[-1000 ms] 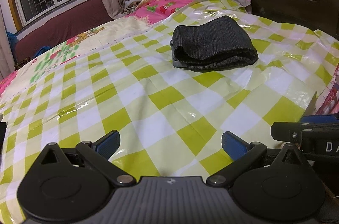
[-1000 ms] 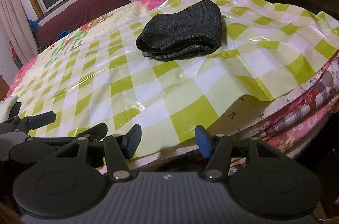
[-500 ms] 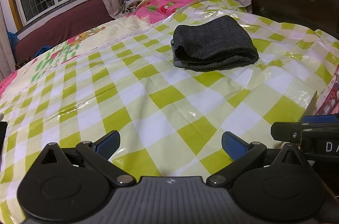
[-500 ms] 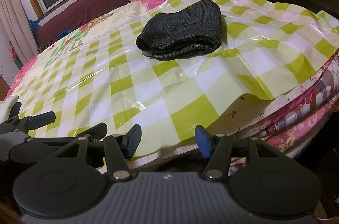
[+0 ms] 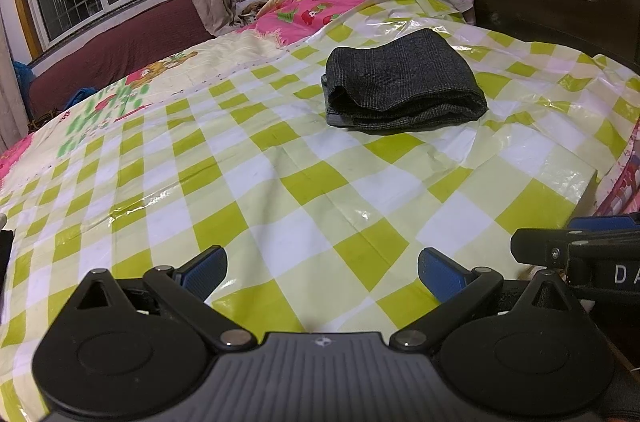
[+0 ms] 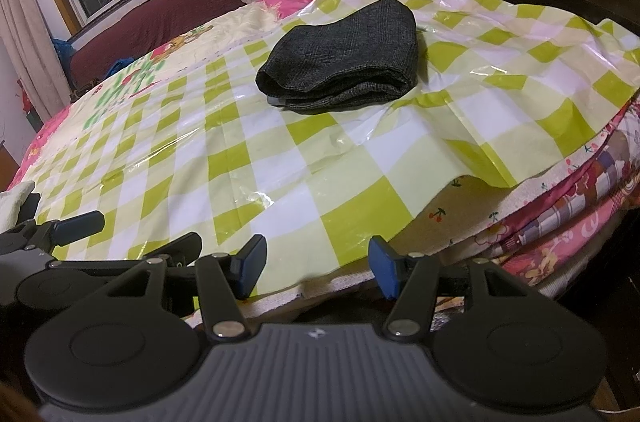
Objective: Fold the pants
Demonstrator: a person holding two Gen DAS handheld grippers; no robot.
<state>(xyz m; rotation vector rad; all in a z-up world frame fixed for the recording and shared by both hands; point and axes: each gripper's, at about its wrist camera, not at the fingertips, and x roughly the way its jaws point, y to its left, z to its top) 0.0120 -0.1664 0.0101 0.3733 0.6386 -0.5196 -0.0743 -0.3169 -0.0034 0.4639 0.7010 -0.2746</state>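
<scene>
Pants (image 5: 402, 84) folded in a dark bundle on checked sheet (image 5: 304, 182); left gripper (image 5: 322, 272) fingers wide, right gripper (image 6: 318, 268) fingers apart, both empty, near bed edge.

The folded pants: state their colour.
Dark grey pants, finely checked; clearest in the left wrist view.

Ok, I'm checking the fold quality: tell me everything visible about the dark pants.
The dark pants are charcoal woven fabric with a faint fine check, folded into a compact, thick rectangular bundle. Stacked layers and rounded folds face the cameras. They lie flat on the green-and-white checked plastic sheet covering the bed; nothing else touches them.
</scene>
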